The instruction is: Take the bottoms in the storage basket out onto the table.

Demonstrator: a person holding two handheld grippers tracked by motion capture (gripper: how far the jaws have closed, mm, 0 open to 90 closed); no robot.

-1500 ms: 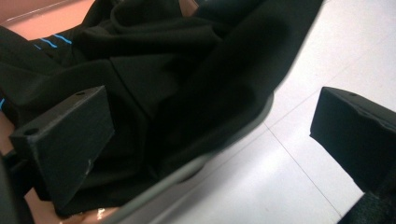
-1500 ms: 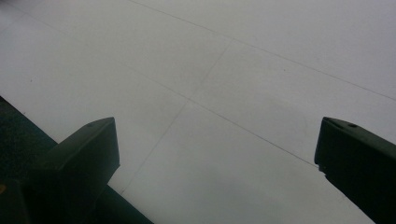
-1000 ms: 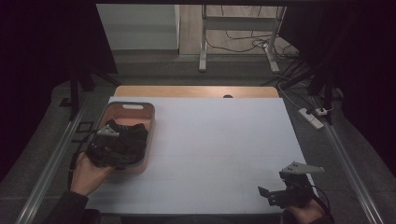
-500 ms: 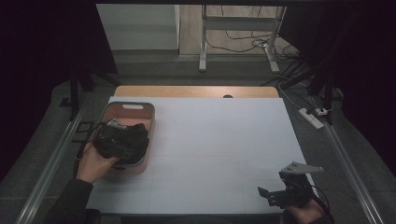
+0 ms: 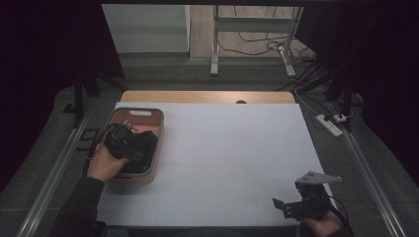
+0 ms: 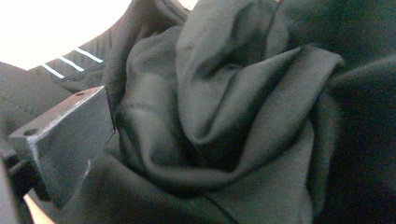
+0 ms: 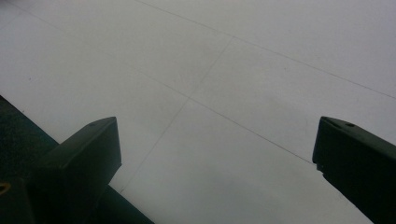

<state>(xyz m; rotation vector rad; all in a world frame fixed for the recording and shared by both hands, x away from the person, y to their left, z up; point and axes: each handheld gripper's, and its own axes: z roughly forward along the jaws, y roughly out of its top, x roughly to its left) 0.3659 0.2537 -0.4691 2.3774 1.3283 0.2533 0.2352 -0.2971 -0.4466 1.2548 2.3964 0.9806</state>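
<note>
While left gripper [image 5: 129, 143] now sits deep in brown basket [image 5: 159, 118], I see it has moved forward since a second ago. One jaw presses into black cloth [image 6: 243, 116] with thin white stripes; other jaw hidden, so I cannot tell if it has pinched. Cloth bunched inside basket, at table's left. Grab looks about to start. Right gripper [image 5: 289, 205] waits near table's front edge, jaws wide apart, nothing between, same spot as before.

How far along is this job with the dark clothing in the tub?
Nothing looks finished yet: the black garment lies bunched in the tub. In hand: the left hand-held gripper is pushed down into its folds, though a grasp can't be confirmed. Left to do: lifting it onto the white table, where the right hand-held gripper waits open.
</note>
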